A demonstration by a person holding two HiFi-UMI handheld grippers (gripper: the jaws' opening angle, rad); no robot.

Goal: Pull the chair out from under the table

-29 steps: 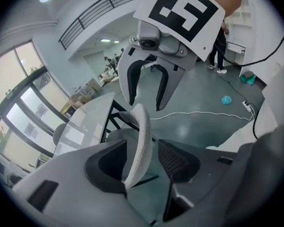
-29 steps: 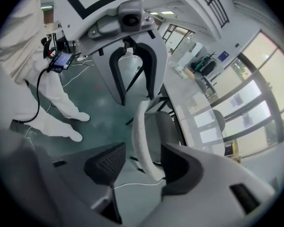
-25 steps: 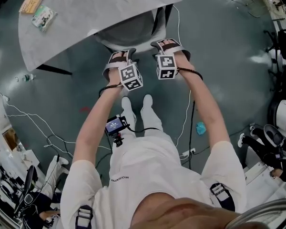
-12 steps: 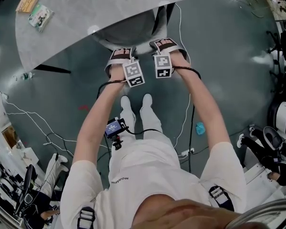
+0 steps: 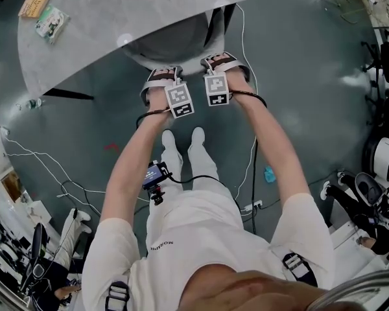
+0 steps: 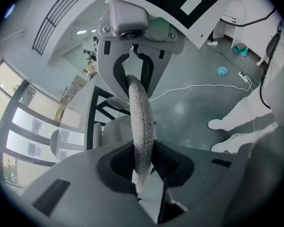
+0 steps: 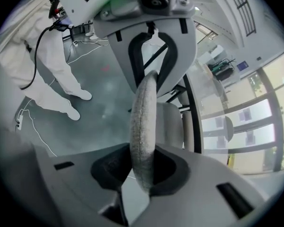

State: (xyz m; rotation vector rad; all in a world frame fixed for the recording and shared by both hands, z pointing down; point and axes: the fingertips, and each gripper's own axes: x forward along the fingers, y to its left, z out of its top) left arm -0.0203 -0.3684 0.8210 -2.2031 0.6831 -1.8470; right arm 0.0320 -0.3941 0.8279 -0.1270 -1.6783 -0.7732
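1. Grey fabric backrest rim (image 6: pixel 141 122) of the chair (image 5: pixel 175 41) sits between the jaws of both grippers. Seat is tucked under the worktop (image 5: pixel 117 18), upper centre of head view.
2. L gripper (image 6: pixel 143 169): jaws closing, about half open, pads look to be on the rim on both sides. R gripper (image 7: pixel 143 167): same, closing onto the rim.
3. Key geometry: the rim's long axis runs left-right across head view. Grippers sit side by side near its middle, so neither hand is nearer.
4. Chair lies up-frame of the grippers, person's shoes (image 5: pixel 167 140) down-frame. Pull prob. goes straight down-frame, square to the rim.
5. Risk, my read: uneven L/R pull would yaw the chair under the worktop. Thin rim could also slip if the grip isn't fully set.
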